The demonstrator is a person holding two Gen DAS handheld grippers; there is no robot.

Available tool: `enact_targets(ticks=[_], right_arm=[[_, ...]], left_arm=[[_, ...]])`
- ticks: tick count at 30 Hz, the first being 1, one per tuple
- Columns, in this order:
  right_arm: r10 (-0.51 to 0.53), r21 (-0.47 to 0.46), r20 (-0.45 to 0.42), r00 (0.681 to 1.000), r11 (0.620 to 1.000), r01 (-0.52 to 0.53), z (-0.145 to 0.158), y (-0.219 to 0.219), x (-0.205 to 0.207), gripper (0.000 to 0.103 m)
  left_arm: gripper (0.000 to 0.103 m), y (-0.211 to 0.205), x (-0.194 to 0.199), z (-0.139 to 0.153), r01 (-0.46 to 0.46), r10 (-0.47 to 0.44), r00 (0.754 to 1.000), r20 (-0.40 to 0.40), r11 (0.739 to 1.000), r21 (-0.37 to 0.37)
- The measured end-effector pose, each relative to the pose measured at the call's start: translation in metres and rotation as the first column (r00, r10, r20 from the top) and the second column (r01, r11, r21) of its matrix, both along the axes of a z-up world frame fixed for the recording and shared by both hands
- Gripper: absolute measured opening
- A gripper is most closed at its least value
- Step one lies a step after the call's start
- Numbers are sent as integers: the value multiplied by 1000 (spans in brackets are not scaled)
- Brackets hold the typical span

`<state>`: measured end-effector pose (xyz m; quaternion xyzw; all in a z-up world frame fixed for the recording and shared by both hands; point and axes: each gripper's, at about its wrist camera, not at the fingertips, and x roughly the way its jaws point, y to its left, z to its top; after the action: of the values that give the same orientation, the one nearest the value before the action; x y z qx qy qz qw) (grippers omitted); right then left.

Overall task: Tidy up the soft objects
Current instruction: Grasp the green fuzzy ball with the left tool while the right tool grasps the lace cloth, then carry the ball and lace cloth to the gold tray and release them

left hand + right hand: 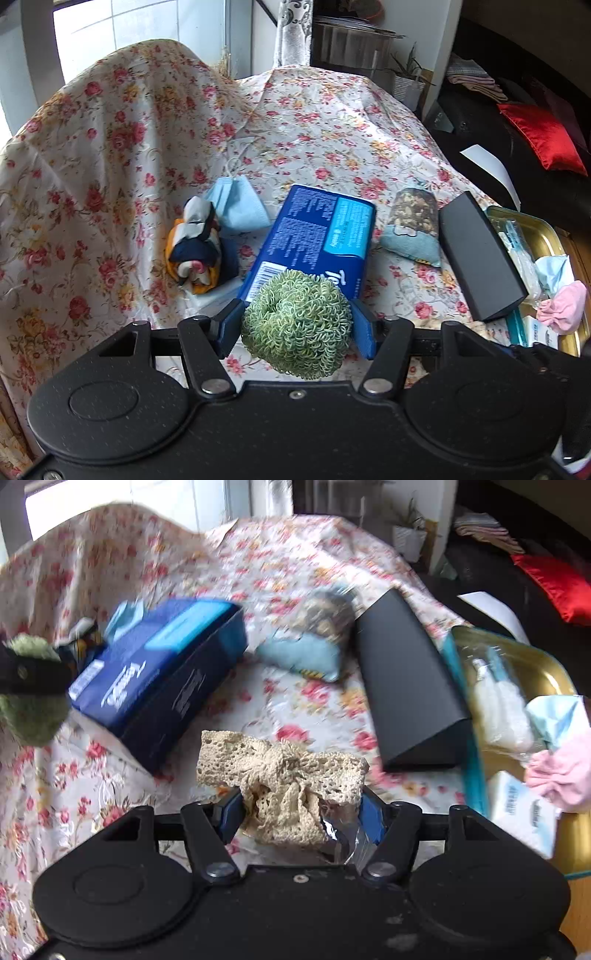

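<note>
Left tool (295,325), gold tray (546,236) with pink cloth (563,306)

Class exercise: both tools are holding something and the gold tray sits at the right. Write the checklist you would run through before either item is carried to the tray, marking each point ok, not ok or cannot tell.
1. Left tool grips the green scrubber: ok.
2. Right tool grips the cream lace piece: ok; clear plastic is caught with it.
3. Gold tray has free space: ok, bare metal shows at its far side.
4. Black case lies between the table centre and the tray: not ok, go over it.
5. Right view sharp: not ok, blurred.
6. Lace clear of the floral tablecloth: cannot tell.
</note>
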<state>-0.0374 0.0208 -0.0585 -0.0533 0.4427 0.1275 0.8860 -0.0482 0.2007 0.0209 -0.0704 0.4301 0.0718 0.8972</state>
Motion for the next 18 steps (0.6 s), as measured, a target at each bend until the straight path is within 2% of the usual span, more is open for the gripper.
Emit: enact_targets(ticks=[6,12,18], right_arm=[[-49,56,83,995,997,45,34,-31,-11,62],[-133,94,192,972,989,117,70,-78,-9,62],[-235,89,248,940,972,219,82,-131,12,62]], left_arm=[[57,-20,6,7,46,-46,999,9,999,0],[57,-57,20,17,130,-130,991,28,991,-3],[57,-106,38,27,230,-229,972,56,973,-10]])
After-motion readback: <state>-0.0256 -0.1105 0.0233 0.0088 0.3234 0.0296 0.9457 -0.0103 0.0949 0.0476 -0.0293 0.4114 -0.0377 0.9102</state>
